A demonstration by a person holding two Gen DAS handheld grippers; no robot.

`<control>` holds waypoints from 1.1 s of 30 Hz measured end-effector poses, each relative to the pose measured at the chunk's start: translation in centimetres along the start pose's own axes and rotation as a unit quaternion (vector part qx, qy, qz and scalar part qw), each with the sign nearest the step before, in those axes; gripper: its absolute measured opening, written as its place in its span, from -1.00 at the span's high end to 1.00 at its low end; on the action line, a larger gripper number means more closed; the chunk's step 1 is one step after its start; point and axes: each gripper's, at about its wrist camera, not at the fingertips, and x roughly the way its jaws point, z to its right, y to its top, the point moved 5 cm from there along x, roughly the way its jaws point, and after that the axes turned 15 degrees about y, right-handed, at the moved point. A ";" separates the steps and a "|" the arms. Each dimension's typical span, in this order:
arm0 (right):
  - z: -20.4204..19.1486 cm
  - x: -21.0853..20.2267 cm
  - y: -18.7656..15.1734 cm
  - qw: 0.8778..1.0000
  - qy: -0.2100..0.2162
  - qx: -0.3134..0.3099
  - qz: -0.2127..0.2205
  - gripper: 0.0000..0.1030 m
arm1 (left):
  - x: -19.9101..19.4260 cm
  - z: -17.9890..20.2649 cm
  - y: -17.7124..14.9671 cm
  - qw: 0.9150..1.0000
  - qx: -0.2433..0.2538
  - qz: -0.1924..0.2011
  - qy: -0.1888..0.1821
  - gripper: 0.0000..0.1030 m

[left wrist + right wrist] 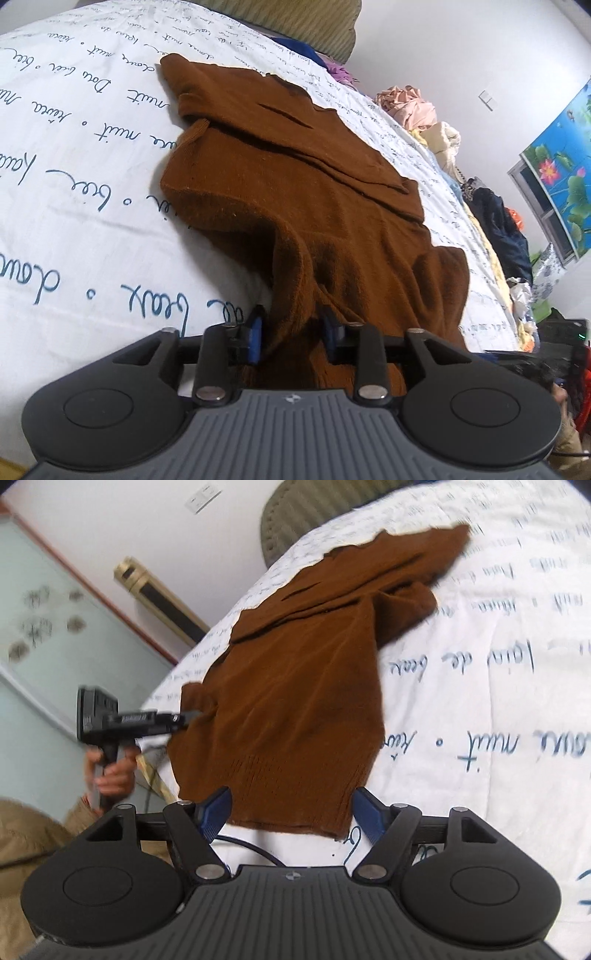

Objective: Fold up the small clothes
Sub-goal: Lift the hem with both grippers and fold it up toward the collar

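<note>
Brown sweater (295,686) hem lies between released right claw (291,814); left claw (291,332) loosely straddles fabric.

Matt brown knit sweater (295,192), ribbed hem

A bed in a white room

A white sheet (74,155) with blue writing is covering the bed; a flower picture (561,166) is hanging beside it.

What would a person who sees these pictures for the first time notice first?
First, the brown knitted sweater, which lies spread in the middle of the white bedsheet printed with blue handwriting. Next, the right gripper, its blue fingers wide apart at the ribbed hem. The left gripper has brown cloth bunched between its fingers at the sweater's near edge.
</note>
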 end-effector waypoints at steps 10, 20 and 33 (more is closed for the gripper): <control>0.3 3.1 1.4 1.000 -0.019 -0.019 -0.006 -0.25 | -2.0 1.3 -2.2 0.995 0.098 -0.003 0.000 -0.19; -3.5 5.9 1.4 0.993 -0.063 -0.093 -0.030 0.68 | -4.8 3.9 -2.3 0.990 0.136 0.044 0.003 0.79; -9.0 0.0 6.2 0.985 0.016 -0.135 0.110 0.75 | -12.0 4.0 0.5 0.980 0.101 0.169 -0.007 0.86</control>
